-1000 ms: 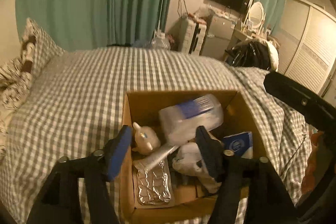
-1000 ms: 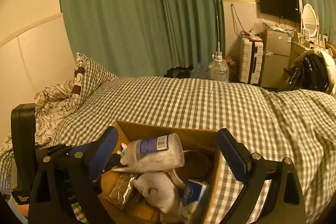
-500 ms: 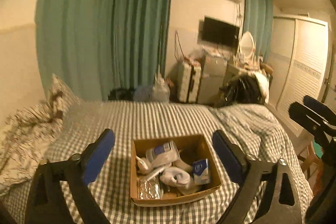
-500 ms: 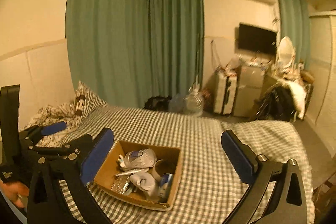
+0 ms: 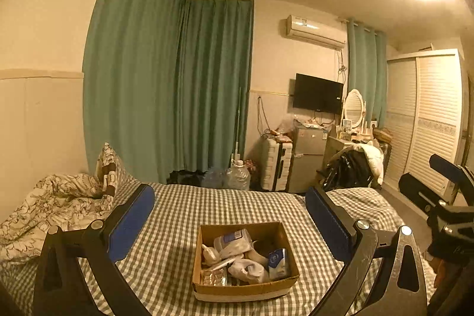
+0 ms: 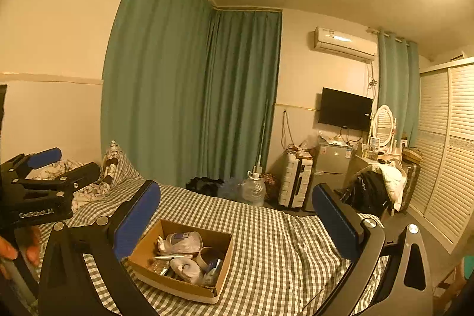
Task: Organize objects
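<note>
The cardboard box sits low in the centre of the frame on the checked bed, its long axis running left to right. Inside, a bottle lies on its side. Both the left gripper and right gripper have fingers spread wide, holding nothing.

The stuff in the cardboard box sits piled between the left gripper's fingers and mostly covers itself up: the foil pack at the near wall is half buried, and the print on the blue-and-white carton is too small to read. Same for the label on the plastic bottle. From the right wrist view the box's near wall hides the bottom layer, and the tape roll is only partly showing. Both grippers' handles run off the bottom edge. The right gripper, out past the left one's right finger, is cut off by the frame, so only a bit of it shows.
</note>
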`<state>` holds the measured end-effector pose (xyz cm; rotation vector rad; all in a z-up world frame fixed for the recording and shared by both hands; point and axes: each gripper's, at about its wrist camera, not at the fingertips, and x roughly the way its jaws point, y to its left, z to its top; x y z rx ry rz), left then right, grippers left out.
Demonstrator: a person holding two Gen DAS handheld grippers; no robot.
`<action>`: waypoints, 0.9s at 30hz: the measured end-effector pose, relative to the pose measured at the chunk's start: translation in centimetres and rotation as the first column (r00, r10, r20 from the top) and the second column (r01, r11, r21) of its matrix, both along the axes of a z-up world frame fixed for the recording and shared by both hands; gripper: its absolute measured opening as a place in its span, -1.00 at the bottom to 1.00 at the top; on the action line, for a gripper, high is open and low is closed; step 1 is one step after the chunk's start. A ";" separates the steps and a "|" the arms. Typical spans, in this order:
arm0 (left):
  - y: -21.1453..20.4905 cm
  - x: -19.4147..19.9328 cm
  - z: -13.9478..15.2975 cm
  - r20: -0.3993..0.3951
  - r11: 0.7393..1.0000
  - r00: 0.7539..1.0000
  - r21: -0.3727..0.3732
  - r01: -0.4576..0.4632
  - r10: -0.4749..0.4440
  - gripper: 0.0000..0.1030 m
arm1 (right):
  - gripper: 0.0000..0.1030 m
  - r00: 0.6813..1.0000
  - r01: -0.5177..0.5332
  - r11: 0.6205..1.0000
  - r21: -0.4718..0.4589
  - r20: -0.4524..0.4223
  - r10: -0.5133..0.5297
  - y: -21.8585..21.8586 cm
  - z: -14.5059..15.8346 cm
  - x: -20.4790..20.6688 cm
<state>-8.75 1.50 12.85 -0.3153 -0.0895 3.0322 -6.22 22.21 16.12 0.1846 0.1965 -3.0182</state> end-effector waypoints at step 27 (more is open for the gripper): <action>2.9 -1.2 -12.4 0.103 0.984 0.987 -0.140 -0.109 0.124 1.00 | 0.99 0.986 0.025 0.999 -0.045 0.163 -0.018 1.7 -14.2 -5.8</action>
